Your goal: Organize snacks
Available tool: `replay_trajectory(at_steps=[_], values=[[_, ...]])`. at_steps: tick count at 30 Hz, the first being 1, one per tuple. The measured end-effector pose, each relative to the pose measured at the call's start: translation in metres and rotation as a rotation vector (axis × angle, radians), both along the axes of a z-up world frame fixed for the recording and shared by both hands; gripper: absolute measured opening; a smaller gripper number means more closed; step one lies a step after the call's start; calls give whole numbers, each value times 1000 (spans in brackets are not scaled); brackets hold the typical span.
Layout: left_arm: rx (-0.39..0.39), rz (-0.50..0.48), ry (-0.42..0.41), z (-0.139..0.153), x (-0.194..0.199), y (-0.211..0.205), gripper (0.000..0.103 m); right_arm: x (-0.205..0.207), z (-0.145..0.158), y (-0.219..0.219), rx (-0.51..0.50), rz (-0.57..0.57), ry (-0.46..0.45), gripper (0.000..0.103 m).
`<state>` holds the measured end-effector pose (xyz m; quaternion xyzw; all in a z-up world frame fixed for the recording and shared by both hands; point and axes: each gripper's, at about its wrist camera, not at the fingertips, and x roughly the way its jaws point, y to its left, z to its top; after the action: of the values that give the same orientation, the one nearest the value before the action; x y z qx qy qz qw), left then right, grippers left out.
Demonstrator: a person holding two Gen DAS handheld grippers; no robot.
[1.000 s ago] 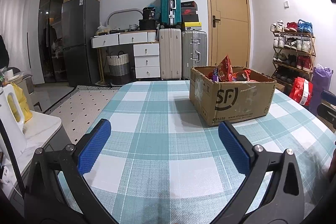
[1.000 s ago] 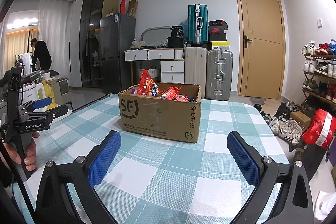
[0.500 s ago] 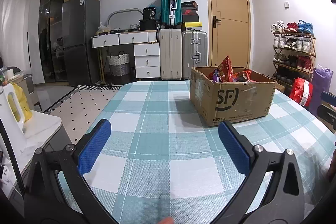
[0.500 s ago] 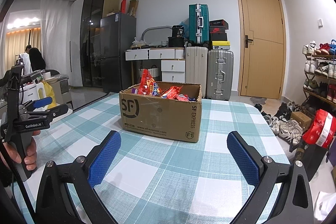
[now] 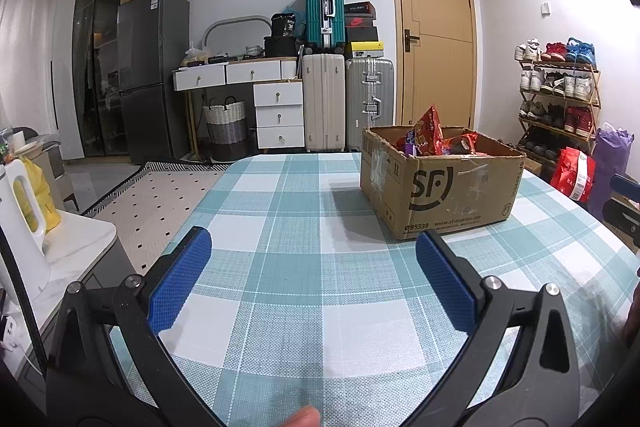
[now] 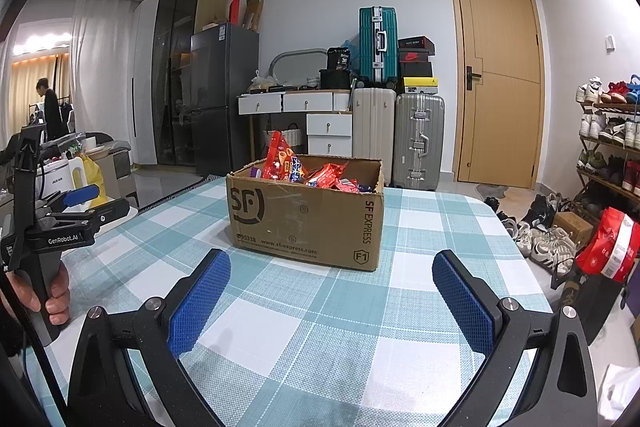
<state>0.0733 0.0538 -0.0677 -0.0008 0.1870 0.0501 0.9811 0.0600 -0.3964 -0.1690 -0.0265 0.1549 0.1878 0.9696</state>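
Cardboard, printed with a courier logo, makes the box (image 6: 306, 213) that stands toward the far edge of the checked table (image 6: 320, 327), with the snacks (image 6: 308, 173) heaped inside it and none lying on the cloth. Over the last second hardly anything has shifted: the left gripper (image 5: 314, 277) and right gripper (image 6: 330, 301) hover near the table's near edge, both spread wide and empty, while a fingertip (image 5: 304, 417) has crept into the left view's bottom edge. Such a scene fits snacks already gathered or waiting to be taken out.
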Motion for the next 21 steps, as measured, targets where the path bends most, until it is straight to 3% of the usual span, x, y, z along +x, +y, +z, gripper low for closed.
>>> replay_trajectory(at_steps=[21], values=[[-3,2,0,0,0,0,102,1,-1,0,0,-3,3,103]])
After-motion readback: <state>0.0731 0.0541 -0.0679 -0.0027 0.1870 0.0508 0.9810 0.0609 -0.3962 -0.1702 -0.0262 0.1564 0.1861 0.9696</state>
